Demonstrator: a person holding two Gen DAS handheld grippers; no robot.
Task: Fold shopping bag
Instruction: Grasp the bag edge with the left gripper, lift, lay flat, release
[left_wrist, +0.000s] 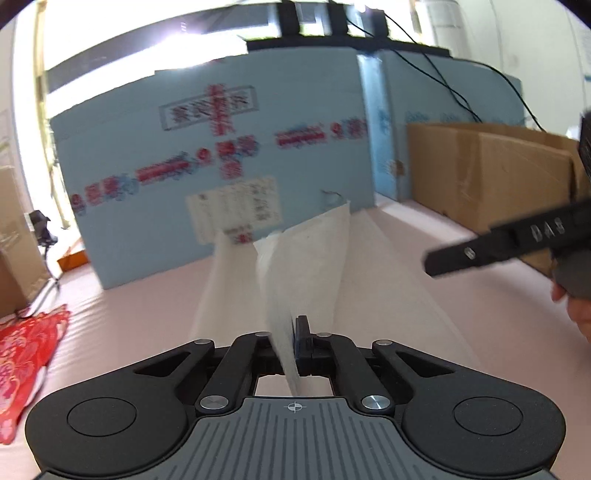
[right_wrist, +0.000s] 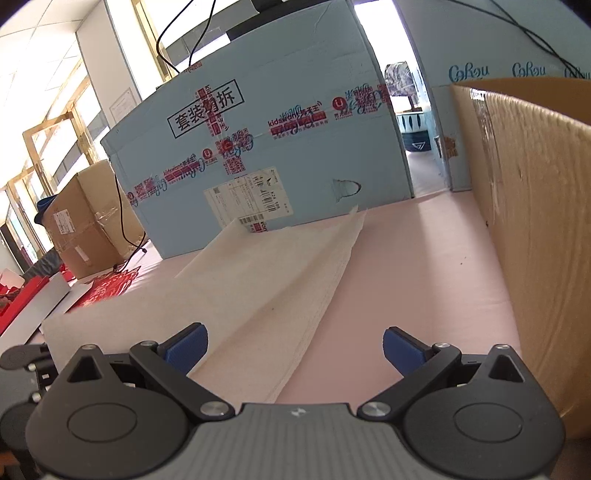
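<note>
Your left gripper is clamped tight on an edge of the white shopping bag, lifting that part up off the pink table so the fabric stands in a blurred ridge running away from you. Your right gripper is spread wide with nothing between its blue pads (it hangs just above the near end of the bag). In the right wrist view the shopping bag lies long and flat on the table, its far end reaching toward the blue carton. A brown cardboard box stands close on the right. Red patterned cloth lies at the table's left edge.
</note>
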